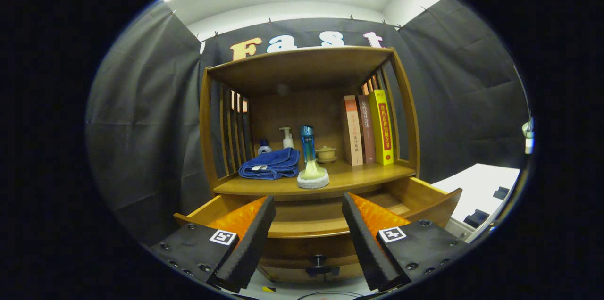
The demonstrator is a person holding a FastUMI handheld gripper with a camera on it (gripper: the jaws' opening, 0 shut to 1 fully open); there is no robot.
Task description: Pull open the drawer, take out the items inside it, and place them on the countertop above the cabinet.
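Note:
The wooden cabinet's drawer point(427, 198) stands pulled open below the countertop point(368, 173); what shows of its inside is bare wood, and the fingers hide the rest. Its dark knob point(319, 262) sits low on the front panel, between the fingers. My gripper point(309, 200) hovers over the open drawer, open, with nothing between its fingers. On the countertop, just beyond the fingertips, stands a brush point(311, 175) with a pale round base and a blue handle. A folded blue towel point(271, 163) lies to its left.
At the back of the shelf stand a white pump bottle point(286, 138), a small blue-capped bottle point(264, 147) and a lidded cup point(325, 153). Three upright books point(369, 128) lean at the right. A white table point(474, 184) with dark objects lies right of the cabinet.

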